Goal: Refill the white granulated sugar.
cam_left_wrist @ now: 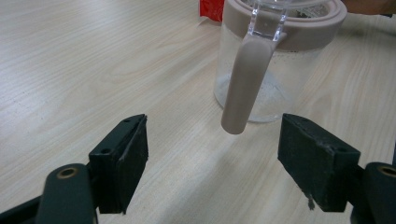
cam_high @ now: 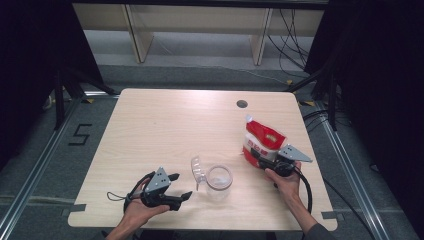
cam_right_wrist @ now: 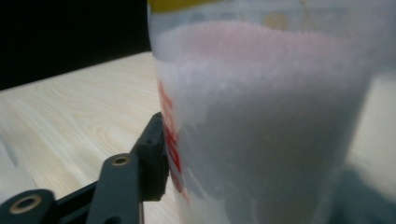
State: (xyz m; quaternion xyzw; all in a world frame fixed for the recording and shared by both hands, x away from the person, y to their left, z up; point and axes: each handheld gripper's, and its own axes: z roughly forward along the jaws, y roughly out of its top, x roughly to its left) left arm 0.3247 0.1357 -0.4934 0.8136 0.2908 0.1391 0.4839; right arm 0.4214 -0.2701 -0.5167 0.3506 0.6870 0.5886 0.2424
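From the high view, we see a red and white bag (cam_high: pixel 262 140) standing on the table (cam_high: pixel 165 125) at about four o'clock from its middle. The right tool (cam_high: pixel 256 155) comes at it from the five o'clock side and pinches its lower part, which we judge steadies the bag for lifting. The bag's long axis runs up from the table, leaning a little, with its sealed top toward eleven o'clock. A clear jar (cam_high: pixel 219 181) stands upright near the table's six o'clock edge, mouth up, its lid (cam_high: pixel 198 171) swung open to the nine o'clock side; we take it that the lid is left open so something can be poured in. The left tool (cam_high: pixel 181 186) rests just beside the jar at its nine o'clock, spread and holding nothing.

In the left gripper view, the jar (cam_left_wrist: pixel 266 70) sits past the spread jaws, and its pale strap (cam_left_wrist: pixel 245 81) hangs down at six o'clock from the rim. Nothing lies between the jaws, so this tool seems to wait, ready to steady the jar.

In the right gripper view, the bag (cam_right_wrist: pixel 266 135) is close and blurred, with white grains inside. One jaw presses its side at eight o'clock; the other jaw is hidden behind it. The bag stands nearly upright here.
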